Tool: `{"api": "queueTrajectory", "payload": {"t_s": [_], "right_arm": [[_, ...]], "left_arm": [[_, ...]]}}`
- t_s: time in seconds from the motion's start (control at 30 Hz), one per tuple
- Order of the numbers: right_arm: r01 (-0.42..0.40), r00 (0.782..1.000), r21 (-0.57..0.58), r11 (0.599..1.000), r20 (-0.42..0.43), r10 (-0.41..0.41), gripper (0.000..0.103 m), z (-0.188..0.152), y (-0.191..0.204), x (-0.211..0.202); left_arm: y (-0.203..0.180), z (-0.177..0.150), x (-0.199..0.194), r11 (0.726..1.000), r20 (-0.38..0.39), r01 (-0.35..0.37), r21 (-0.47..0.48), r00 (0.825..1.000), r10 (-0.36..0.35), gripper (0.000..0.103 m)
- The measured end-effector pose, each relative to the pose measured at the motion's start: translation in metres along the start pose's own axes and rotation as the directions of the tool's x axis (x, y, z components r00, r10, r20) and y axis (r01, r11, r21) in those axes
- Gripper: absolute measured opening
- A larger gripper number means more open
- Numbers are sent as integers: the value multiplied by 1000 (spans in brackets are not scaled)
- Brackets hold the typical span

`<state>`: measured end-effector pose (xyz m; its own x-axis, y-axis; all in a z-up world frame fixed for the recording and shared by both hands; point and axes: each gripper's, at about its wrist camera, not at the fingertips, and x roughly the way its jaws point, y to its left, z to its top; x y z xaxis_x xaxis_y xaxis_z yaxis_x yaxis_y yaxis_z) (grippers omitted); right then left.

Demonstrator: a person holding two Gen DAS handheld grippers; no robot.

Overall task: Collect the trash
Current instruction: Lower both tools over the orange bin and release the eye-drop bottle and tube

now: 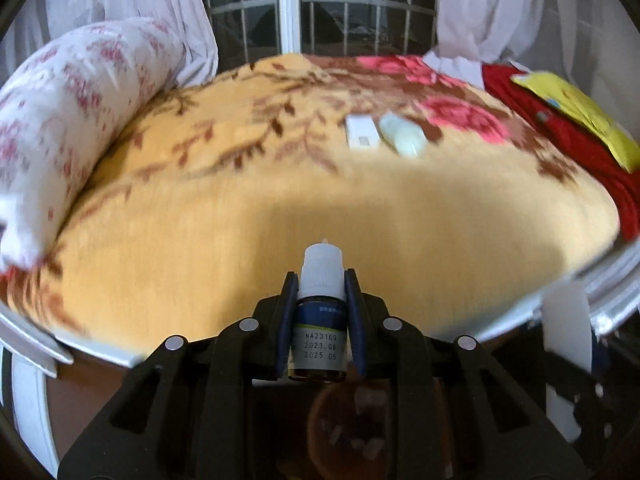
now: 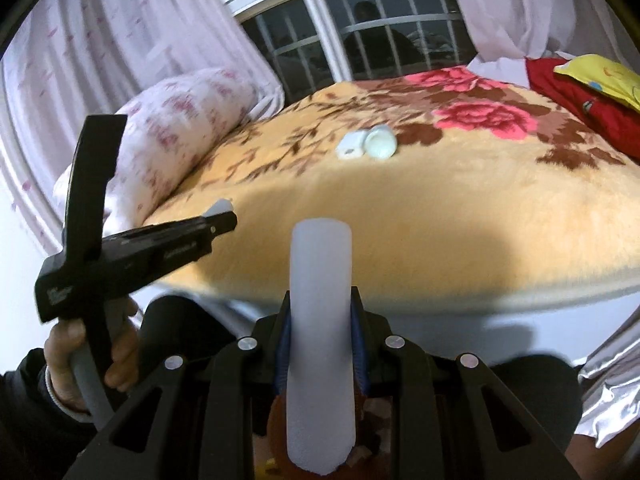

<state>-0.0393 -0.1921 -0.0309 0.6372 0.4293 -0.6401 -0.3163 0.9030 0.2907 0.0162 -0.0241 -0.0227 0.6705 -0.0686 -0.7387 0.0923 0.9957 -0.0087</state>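
My left gripper (image 1: 322, 280) is shut on a small dropper bottle (image 1: 320, 320) with a white cap and a dark label, held upright over the near edge of the bed. My right gripper (image 2: 322, 296) is shut on a white plastic cylinder (image 2: 322, 320), which also shows at the right of the left wrist view (image 1: 566, 360). In the right wrist view the left gripper (image 2: 222, 216) shows from the side, a hand (image 2: 80, 348) on its handle. Far out on the orange floral blanket (image 1: 280, 208) lie a small white box (image 1: 362, 132) and a pale green bottle (image 1: 404, 136), side by side, also seen as the box (image 2: 352, 145) and bottle (image 2: 380, 142).
A floral pillow (image 1: 72, 112) lies along the bed's left side. A red cloth (image 1: 560, 132) with a yellow packet (image 1: 580, 112) on it sits at the far right. Behind the bed are white curtains (image 1: 500, 8) and a barred window (image 1: 320, 4). The white bed frame (image 1: 120, 356) runs below the blanket.
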Motion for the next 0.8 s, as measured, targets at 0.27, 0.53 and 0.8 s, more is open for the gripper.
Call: {"api": "queueTrajectory", "payload": {"t_s": [0.27,0.53,0.8], "right_arm": [[1,984,-6,1000,-176,-2,26,-48,4,20],[19,945,49,999,-327,-2,29,-66,-9,59],[57,943,84,995,-332,-26,56,-64,-19,65]], "left_arm": [[1,-82,26,989,-207,149,-11,967,-148,23],[-1,-104,69,983,-377,177,-57,907,-185,23],[-4,-114,87,986,-465,160,-51,870,-165,36]]}}
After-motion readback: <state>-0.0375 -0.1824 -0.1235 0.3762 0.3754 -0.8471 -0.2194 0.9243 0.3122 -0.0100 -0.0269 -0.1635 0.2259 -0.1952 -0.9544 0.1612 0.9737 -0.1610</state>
